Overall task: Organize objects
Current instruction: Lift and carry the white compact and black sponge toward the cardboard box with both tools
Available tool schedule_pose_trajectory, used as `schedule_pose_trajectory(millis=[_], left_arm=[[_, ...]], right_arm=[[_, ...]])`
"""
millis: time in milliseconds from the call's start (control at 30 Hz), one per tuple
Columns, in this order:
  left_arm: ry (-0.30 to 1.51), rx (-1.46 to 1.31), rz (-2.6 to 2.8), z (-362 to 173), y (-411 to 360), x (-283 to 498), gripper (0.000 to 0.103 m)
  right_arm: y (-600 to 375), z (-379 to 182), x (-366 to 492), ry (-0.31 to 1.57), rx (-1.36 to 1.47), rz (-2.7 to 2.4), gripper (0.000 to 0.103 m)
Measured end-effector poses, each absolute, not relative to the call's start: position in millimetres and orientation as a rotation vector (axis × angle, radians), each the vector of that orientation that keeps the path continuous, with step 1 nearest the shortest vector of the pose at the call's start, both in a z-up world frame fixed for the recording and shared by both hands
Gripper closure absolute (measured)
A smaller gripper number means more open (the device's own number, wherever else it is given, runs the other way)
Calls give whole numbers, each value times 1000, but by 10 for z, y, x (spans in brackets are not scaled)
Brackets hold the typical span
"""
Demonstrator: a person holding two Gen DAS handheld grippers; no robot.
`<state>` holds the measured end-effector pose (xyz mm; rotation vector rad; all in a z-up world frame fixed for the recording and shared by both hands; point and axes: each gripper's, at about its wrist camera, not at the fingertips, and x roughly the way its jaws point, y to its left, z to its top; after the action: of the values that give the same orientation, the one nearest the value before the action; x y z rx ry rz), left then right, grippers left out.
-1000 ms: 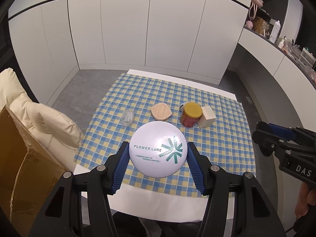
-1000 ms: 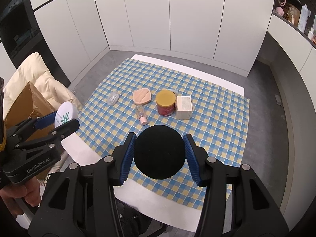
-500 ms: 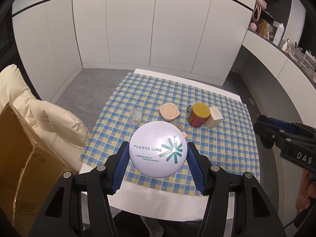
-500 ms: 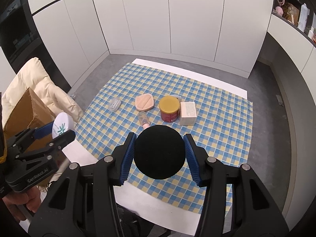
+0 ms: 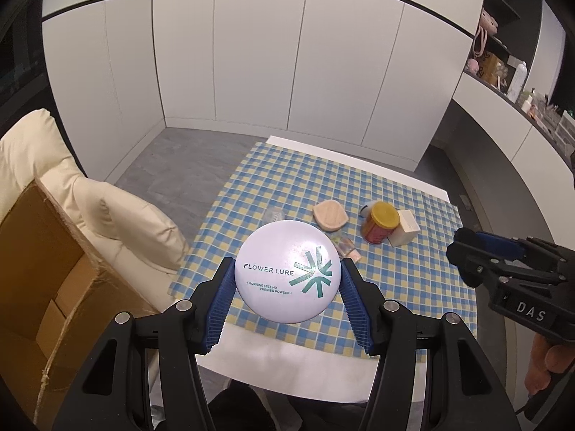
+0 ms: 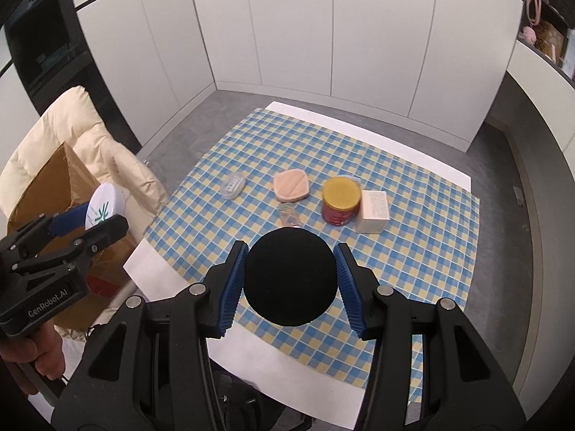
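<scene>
My left gripper (image 5: 287, 264) is shut on a round white compact (image 5: 284, 251) printed FLOWER LURE, held above the table's near edge. In the right wrist view the same compact (image 6: 104, 206) shows edge-on in the left gripper (image 6: 86, 222), over the cardboard box. My right gripper (image 6: 291, 249) is shut on a round black disc (image 6: 290, 280) above the near part of the checked cloth (image 6: 413, 251). On the cloth lie a pink puff (image 6: 291, 186), a yellow-lidded jar (image 6: 340, 199), a cream box (image 6: 373, 212), a clear case (image 6: 233, 185) and a small bottle (image 6: 289, 217).
A cream padded chair (image 5: 118, 215) stands left of the table with an open cardboard box (image 5: 43, 269) against it. White cabinets line the back wall. A counter with shelves and bottles (image 5: 517, 79) runs along the right. A hand (image 6: 32, 355) grips the left tool.
Both grippers have drifted left toward the chair with their loads still held. The items on the cloth have slid right in both views, and more of the chair and box shows.
</scene>
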<state>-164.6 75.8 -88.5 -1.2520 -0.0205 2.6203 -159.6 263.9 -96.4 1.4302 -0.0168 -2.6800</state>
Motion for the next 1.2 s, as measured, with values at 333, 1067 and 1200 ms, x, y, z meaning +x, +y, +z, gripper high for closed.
schedule_pose_trajectory(millis=[333,1067,1200], left_arm=[[-51,-1262,2654,-866,496,-1648,45],[-123,-1288,2747,-849,-125,-1613,45],[-136,-1295,2759,-851,-214,-1600,45]], right_arm=[[2399,-977,-1679,10,1417,-2650,52],[1784,-1004,-1804,82,1376,-2570,52],[1671,-1002,-1821,97,1366,-2557,52]])
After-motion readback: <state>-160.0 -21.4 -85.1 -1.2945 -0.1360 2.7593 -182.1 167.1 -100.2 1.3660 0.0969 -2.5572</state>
